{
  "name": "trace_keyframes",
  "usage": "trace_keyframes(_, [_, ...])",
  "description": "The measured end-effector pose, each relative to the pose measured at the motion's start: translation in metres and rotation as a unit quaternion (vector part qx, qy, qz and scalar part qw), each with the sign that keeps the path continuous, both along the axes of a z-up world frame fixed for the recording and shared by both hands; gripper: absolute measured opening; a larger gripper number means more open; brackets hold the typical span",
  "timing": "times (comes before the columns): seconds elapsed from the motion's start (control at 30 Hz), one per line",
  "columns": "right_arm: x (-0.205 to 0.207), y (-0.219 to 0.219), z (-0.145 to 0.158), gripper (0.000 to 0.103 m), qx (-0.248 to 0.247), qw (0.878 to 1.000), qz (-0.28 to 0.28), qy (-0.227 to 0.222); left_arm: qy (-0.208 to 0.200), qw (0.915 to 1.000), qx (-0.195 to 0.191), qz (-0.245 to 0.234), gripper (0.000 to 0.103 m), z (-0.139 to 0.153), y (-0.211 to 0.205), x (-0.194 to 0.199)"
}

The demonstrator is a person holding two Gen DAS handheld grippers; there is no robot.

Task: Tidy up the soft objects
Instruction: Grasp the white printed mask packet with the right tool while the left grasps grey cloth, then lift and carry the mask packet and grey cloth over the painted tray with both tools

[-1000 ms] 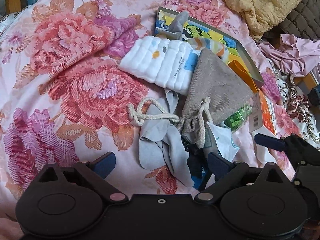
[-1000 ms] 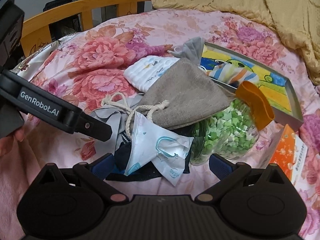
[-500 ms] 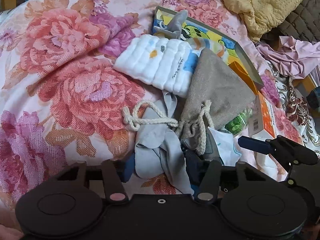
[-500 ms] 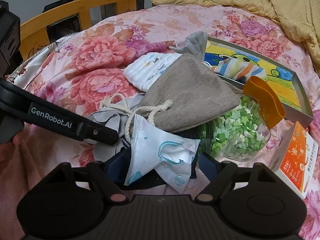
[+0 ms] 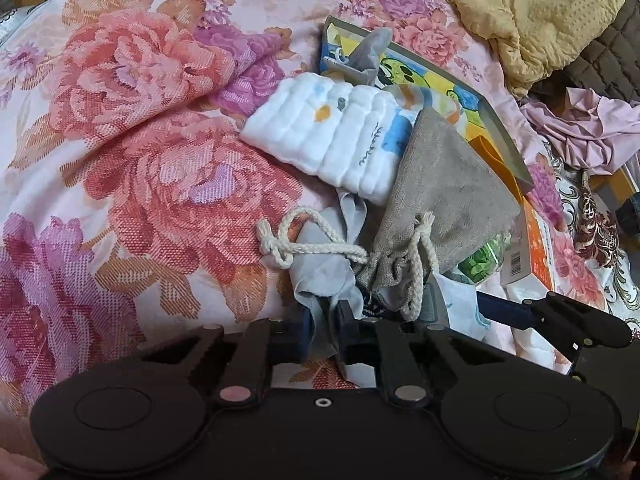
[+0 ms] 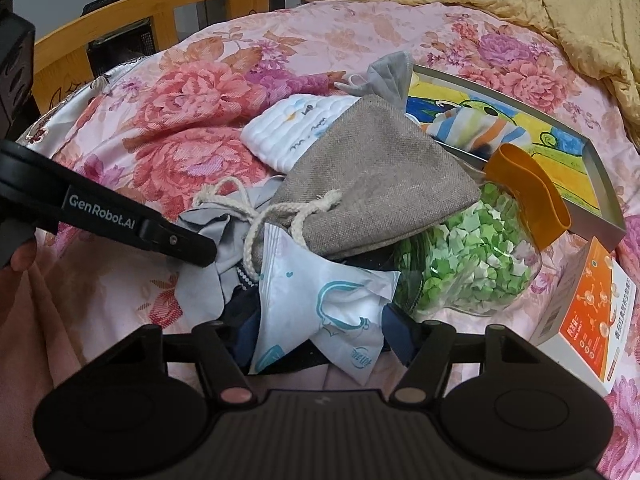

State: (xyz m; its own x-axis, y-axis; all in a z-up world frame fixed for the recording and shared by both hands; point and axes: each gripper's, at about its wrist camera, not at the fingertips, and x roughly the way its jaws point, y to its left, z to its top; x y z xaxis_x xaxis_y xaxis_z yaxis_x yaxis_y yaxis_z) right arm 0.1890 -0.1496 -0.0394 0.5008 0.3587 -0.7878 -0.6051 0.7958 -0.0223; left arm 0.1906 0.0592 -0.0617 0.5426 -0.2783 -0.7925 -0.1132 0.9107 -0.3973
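Note:
A pile of soft things lies on the floral bedspread (image 5: 140,160). My left gripper (image 5: 323,326) is shut on the near end of a grey cloth (image 5: 320,264), also seen in the right wrist view (image 6: 212,240). A tan drawstring pouch (image 5: 436,200) with white cord lies over the pile, next to a white quilted cloth (image 5: 340,140). My right gripper (image 6: 320,338) has its jaws closed part way around a white-and-blue packet (image 6: 316,312) and a dark navy cloth (image 6: 244,308) under it. Whether it grips them is unclear.
A jar of green paper stars (image 6: 468,264) with an orange lid (image 6: 532,196) lies on its side beside the pouch. A picture tray (image 6: 560,148) holds a striped cloth. An orange box (image 6: 588,312) lies right. A yellow blanket (image 5: 520,12) and wooden bed rail (image 6: 120,12) are behind.
My left gripper has closed from wide open onto the grey cloth. My right gripper's jaws have narrowed around the packet and both grippers have moved in toward the pile.

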Motion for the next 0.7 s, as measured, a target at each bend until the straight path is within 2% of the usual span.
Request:
trace_keyframes(0.27, [-0.003,0.002,0.001,0.055,-0.003,1.0,0.006,0.0,-0.017,0.9998,-0.001,0.002,0.003,0.006,0.0,-0.004])
trace_keyframes(0.4, [-0.009,0.005,0.004,0.039,-0.005,1.0,0.015,-0.011,-0.034,0.9994,0.0,-0.004,0.001,0.011,-0.002,-0.008])
trace_keyframes(0.57, [-0.016,0.004,0.013,0.037,-0.001,1.0,0.015,-0.027,-0.059,0.9982,0.005,-0.014,0.001,0.02,-0.006,-0.016])
trace_keyframes(0.7, [-0.027,0.0,0.025,0.037,0.001,0.998,0.016,-0.061,-0.08,0.9965,0.011,-0.018,0.001,0.028,-0.007,-0.024])
